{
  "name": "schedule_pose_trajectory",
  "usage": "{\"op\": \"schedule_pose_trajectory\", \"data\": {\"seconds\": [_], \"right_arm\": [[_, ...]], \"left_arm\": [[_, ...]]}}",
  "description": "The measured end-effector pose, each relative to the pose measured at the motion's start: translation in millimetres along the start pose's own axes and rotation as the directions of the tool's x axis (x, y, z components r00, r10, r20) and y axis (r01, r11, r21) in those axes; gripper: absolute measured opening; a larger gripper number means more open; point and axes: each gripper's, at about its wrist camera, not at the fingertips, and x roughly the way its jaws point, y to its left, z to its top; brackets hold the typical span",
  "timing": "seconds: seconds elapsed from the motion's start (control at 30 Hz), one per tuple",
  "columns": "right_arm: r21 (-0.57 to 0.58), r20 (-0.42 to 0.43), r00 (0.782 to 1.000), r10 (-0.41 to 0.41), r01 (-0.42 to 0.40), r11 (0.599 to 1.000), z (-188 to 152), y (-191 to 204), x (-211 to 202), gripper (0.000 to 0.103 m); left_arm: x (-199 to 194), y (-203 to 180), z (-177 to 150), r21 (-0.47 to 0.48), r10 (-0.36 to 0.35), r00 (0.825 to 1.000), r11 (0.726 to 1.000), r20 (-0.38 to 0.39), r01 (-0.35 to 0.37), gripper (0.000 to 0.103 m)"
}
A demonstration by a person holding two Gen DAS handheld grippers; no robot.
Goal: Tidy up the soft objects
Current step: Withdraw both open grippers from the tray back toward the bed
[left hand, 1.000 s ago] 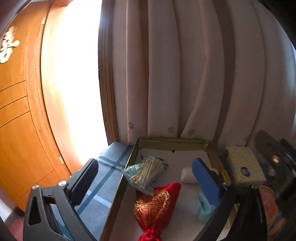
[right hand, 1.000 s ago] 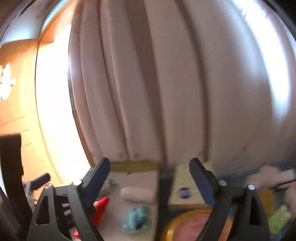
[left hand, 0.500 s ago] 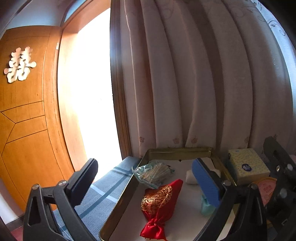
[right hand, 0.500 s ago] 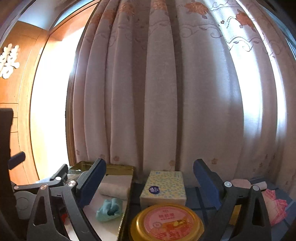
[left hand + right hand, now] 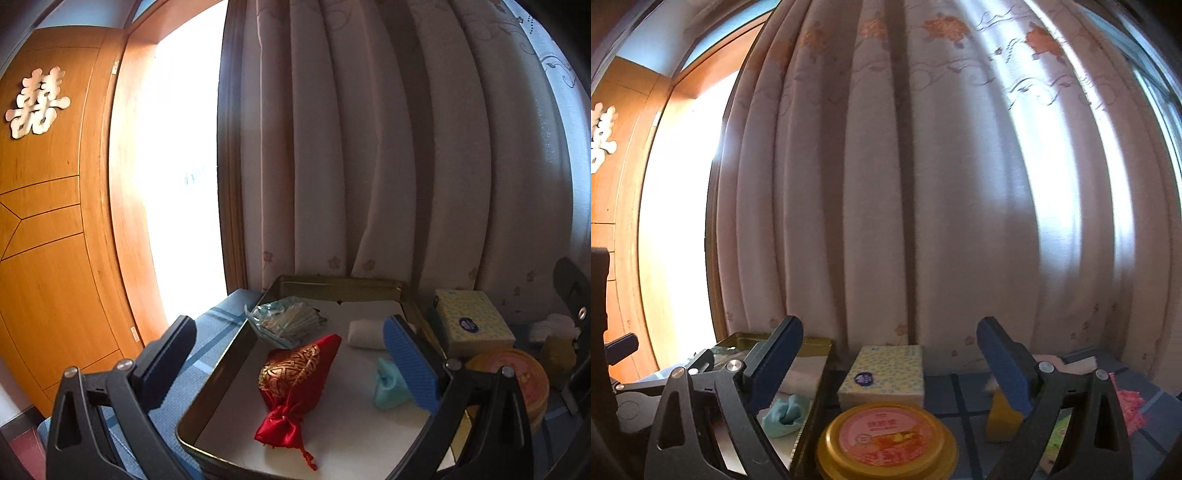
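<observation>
A gold metal tray holds a red and gold satin pouch, a bag of cotton swabs, a white cloth roll and a teal cloth. My left gripper is open and empty, raised above the tray. My right gripper is open and empty, above a yellow tissue pack and a round yellow-rimmed tin. The tray, the teal cloth and a yellow sponge show in the right wrist view.
Everything rests on a blue checked cloth. A pale curtain hangs close behind. A wooden door stands at the left. Pink and green items lie at the right. The tissue pack and tin sit right of the tray.
Both grippers have risen and pulled back from the tray, so more curtain and door show. Both stay open and empty. The objects have not moved.
</observation>
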Motion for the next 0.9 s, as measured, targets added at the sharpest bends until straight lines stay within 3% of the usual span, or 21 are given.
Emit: {"op": "schedule_pose_trajectory", "data": {"seconds": [0.47, 0.9], "right_arm": [[-0.038, 0.047, 0.996, -0.073, 0.075, 0.996, 1.9, -22.1, -16.4, 0.097], [-0.034, 0.025, 0.99, -0.139, 0.14, 0.99, 2.3, -62.3, -20.8, 0.097]], "left_arm": [[-19.4, -28.2, -6.8, 0.022, -0.048, 0.999, 0.999, -0.005, 0.048, 0.102], [-32.3, -62.6, -10.3, 0.059, -0.105, 0.994, 0.993, -0.005, 0.105, 0.102]]}}
